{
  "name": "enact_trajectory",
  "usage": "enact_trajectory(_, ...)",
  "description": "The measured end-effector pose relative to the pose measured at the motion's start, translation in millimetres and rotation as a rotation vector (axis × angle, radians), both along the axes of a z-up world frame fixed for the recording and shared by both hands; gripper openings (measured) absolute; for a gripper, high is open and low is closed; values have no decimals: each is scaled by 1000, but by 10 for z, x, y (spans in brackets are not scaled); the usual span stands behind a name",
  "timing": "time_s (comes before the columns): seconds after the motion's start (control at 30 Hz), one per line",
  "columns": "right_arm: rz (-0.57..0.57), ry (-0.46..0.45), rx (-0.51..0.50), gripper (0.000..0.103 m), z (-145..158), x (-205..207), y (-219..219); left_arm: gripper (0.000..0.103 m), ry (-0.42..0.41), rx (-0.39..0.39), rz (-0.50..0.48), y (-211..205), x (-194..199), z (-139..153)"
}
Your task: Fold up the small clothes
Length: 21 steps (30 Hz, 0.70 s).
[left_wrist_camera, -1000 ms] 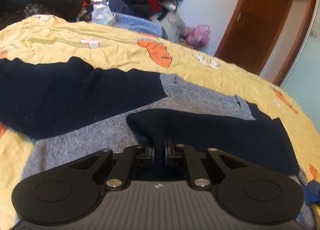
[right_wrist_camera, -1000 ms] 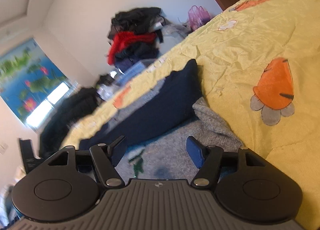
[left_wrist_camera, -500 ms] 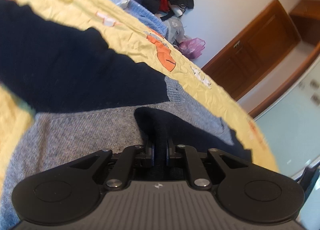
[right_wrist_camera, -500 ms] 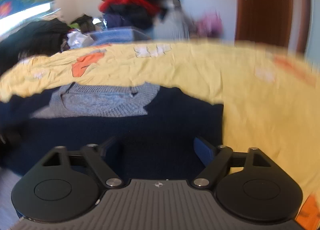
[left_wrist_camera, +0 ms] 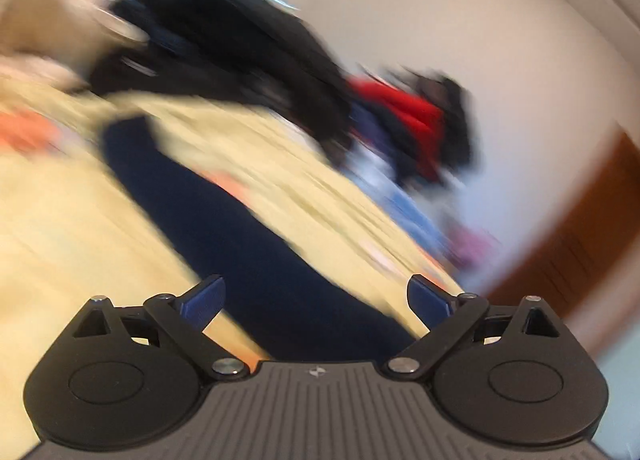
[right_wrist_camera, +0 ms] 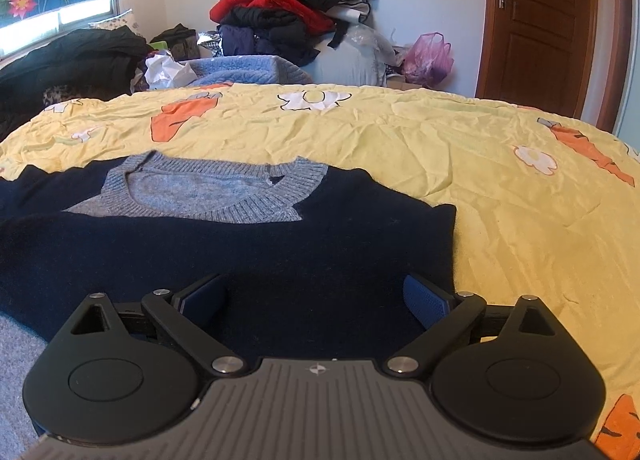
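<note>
The sweater (right_wrist_camera: 248,244) is spread crosswise on the bed (right_wrist_camera: 500,200) just ahead of the right tool (right_wrist_camera: 316,300); both tools are being opened wide, nothing gripped, left tool (left_wrist_camera: 316,296) blurred.

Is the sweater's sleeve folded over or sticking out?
Folded over. In the right wrist view a navy sleeve lies flat across the sweater, below its grey collar.

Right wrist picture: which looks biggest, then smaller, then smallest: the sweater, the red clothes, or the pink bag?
1. Sweater, though it is nearest the camera.
2. Red clothes.
3. Pink bag.
</note>
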State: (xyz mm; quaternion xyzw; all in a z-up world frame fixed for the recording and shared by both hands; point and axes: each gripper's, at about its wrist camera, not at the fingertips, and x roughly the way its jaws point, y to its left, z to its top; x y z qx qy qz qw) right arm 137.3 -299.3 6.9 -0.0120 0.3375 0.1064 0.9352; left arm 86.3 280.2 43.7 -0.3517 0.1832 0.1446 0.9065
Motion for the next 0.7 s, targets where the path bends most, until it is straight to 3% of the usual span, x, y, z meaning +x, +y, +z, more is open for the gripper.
enact_trajectory(0.17, 1, -3, 18, 98, 7, -7, -40, 98, 32, -337, 154, 1023, 106, -303)
enact_trajectory(0.33, 3, -2, 23, 99, 10, -10, -42, 97, 38, -470, 165, 1402, 357, -533)
enact_trajectory(0.43, 7, 0, 27, 101, 9, -6, -41, 97, 90, -414, 197, 1469, 518, -534)
enact_trajectory(0.53, 10, 2, 33, 102, 10, -1, -40, 76, 128, -375, 224, 1562, 666, -632)
enact_trajectory(0.6, 11, 2, 37, 103, 9, -1, -42, 37, 154, -345, 235, 1573, 694, -677)
enact_trajectory(0.7, 11, 2, 37, 103, 9, -2, -45, 11, 214, -281, 250, 1594, 750, -738)
